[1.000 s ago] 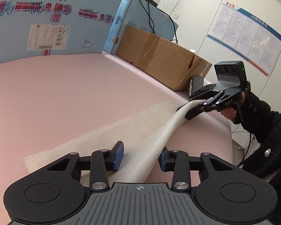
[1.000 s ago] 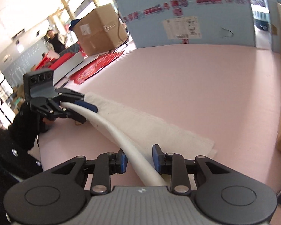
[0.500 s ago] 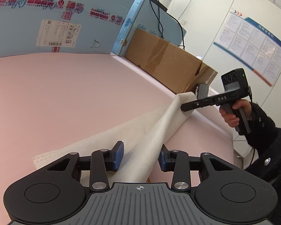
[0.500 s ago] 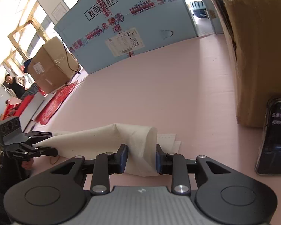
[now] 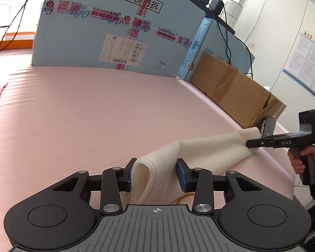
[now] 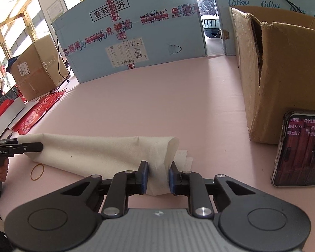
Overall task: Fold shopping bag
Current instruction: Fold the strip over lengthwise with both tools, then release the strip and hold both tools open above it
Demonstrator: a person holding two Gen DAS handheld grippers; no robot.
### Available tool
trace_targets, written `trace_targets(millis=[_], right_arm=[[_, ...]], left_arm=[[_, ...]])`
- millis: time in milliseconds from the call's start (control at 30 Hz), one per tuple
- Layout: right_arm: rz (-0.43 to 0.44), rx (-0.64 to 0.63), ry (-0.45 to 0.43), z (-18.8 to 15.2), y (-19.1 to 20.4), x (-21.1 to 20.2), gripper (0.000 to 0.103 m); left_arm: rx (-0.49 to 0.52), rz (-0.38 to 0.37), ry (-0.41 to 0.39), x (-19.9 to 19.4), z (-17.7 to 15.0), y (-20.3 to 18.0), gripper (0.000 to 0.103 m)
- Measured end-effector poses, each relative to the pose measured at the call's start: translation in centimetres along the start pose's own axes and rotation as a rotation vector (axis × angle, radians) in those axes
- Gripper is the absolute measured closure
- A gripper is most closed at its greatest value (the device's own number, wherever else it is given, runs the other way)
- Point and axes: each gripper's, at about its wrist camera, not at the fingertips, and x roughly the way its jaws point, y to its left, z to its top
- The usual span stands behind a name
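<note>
Both grippers are black: linkage arms with silver screws, blue pads, ribbed grey housing with two round discs. The right gripper (image 5: 250, 143) at the frame's right edge reads "DAS" and shows a green light; the left gripper (image 6: 40, 147) reads "GenRobot.AI"; dark sleeve lower right

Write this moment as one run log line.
left gripper: shut on bag | right gripper: closing on bag | phone: beside box
</note>
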Motion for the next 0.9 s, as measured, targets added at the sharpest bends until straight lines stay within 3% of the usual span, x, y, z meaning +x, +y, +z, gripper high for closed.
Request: trace_targets(millis=[33, 100, 167, 233, 300, 367, 433, 500, 567, 633, 733, 800, 900], right_arm=[[0.000, 0.002, 0.001, 0.0, 0.0, 0.0, 0.082], [0.000, 0.007, 0.003, 0.1, 0.0, 0.0, 0.082], [0.002, 0.016, 0.003, 0.2, -0.1, 0.1, 0.082], [-0.001, 0.021, 0.003, 0.2, -0.1, 0.1, 0.082], [-0.007, 0.016, 0.004, 0.3, 0.1, 0.2, 0.082], [-0.012, 0.013, 0.004, 0.3, 0.3, 0.2, 0.082], [-0.014, 0.009, 0.002, 0.3, 0.3, 0.2, 0.082], [-0.017, 0.005, -0.003, 0.2, 0.4, 0.2, 0.082], [-0.018, 0.003, -0.010, 0.1, 0.5, 0.1, 0.082], [-0.018, 0.008, -0.020, -0.1, 0.5, 0.1, 0.082], [0.008, 0.040, -0.044, -0.7, 0.2, -0.4, 0.082], [0.030, 0.078, -0.052, -1.0, -0.4, -0.8, 0.082], [-0.007, 0.094, -0.090, -1.4, -0.8, -1.6, 0.078]], left_arm=[[0.022, 0.034, -0.002, -0.2, -0.1, -0.4, 0.063], [0.066, 0.139, -0.006, -0.5, -0.2, -1.1, 0.045], [0.109, 0.262, -0.026, -0.7, -0.1, -1.7, 0.034], [0.160, 0.386, -0.059, -1.1, 0.0, -2.5, 0.032], [0.240, 0.508, -0.124, -1.6, 0.3, -4.1, 0.028], [0.329, 0.575, -0.229, -2.3, 0.5, -6.2, 0.020], [0.352, 0.523, -0.288, -2.6, 0.9, -7.9, 0.018], [0.377, 0.397, -0.307, -2.1, 1.3, -9.7, 0.018], [0.420, 0.285, -0.262, -0.4, 1.4, -11.1, 0.018], [0.486, 0.213, -0.151, 2.7, 1.2, -12.2, 0.020], [0.489, 0.177, -0.027, 5.5, 0.8, -12.1, 0.023], [0.461, 0.159, 0.008, 6.1, 0.6, -11.6, 0.023], [0.390, 0.115, 0.030, 6.3, 0.7, -10.4, 0.023]])
